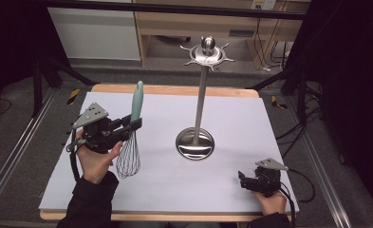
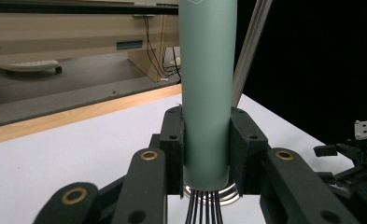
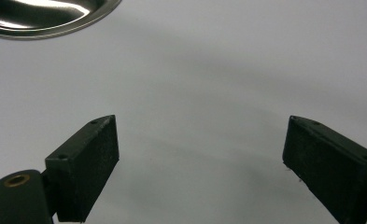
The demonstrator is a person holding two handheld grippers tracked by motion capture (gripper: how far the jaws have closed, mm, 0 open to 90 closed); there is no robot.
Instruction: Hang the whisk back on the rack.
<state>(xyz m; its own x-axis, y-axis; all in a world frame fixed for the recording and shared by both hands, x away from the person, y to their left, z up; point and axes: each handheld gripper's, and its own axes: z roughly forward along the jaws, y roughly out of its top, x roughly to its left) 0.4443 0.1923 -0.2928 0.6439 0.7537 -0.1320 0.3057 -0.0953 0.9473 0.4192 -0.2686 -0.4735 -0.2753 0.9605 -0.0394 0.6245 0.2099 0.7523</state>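
A whisk with a pale green handle [image 1: 137,100] and a wire head [image 1: 128,159] hangs upright, handle up, above the left part of the white table [image 1: 250,118]. My left gripper [image 1: 135,124] is shut on the handle, low down near the wires. In the left gripper view both black jaws press against the green handle [image 2: 207,88], and the wires [image 2: 204,212] run down below them. A steel utensil stand [image 1: 200,102] with a round base [image 1: 195,144] and a hooked crown [image 1: 208,52] rises at the table's middle. My right gripper [image 1: 241,180] rests at the front right, open, nothing between its fingertips [image 3: 85,163].
The stand's shiny base [image 3: 45,16] lies just ahead of the right gripper. Black frame bars and trailing cables flank the table. A wooden cabinet [image 1: 212,23] stands beyond the far edge. The other gripper [image 2: 358,154] sits at the right edge of the left gripper view.
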